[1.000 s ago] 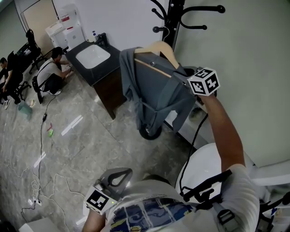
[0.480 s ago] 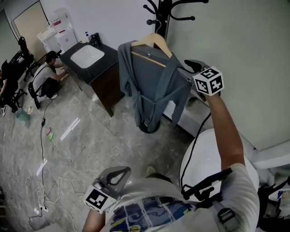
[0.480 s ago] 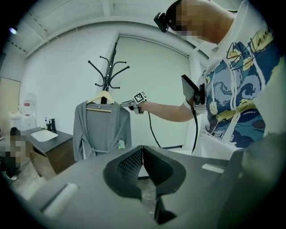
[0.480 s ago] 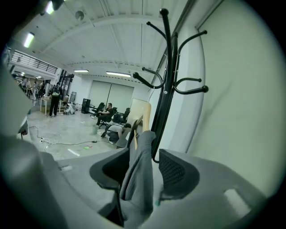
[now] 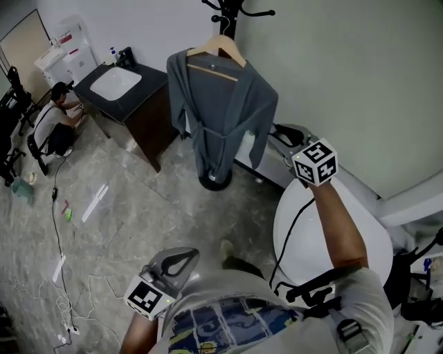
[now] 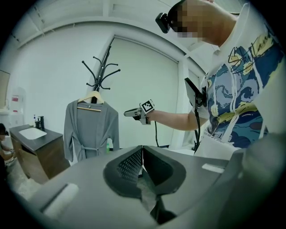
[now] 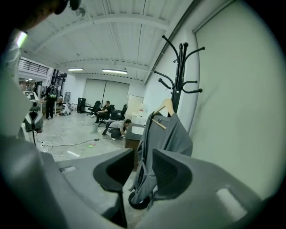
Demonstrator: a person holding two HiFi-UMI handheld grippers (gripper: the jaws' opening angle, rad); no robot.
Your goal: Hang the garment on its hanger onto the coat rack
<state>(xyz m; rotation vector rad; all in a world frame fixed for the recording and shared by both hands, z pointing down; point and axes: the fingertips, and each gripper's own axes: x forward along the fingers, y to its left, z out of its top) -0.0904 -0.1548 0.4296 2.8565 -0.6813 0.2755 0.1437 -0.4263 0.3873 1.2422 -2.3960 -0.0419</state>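
Grey garment is hung on the coat rack; nothing seems left. Right gripper is closing empty; left gripper is pressed together.

Matt cloth garment, pale wooden hanger (floor glossy stone).

Coat rack carrying hanger with grey garment; round base on stone-patterned floor; sink cabinet near.
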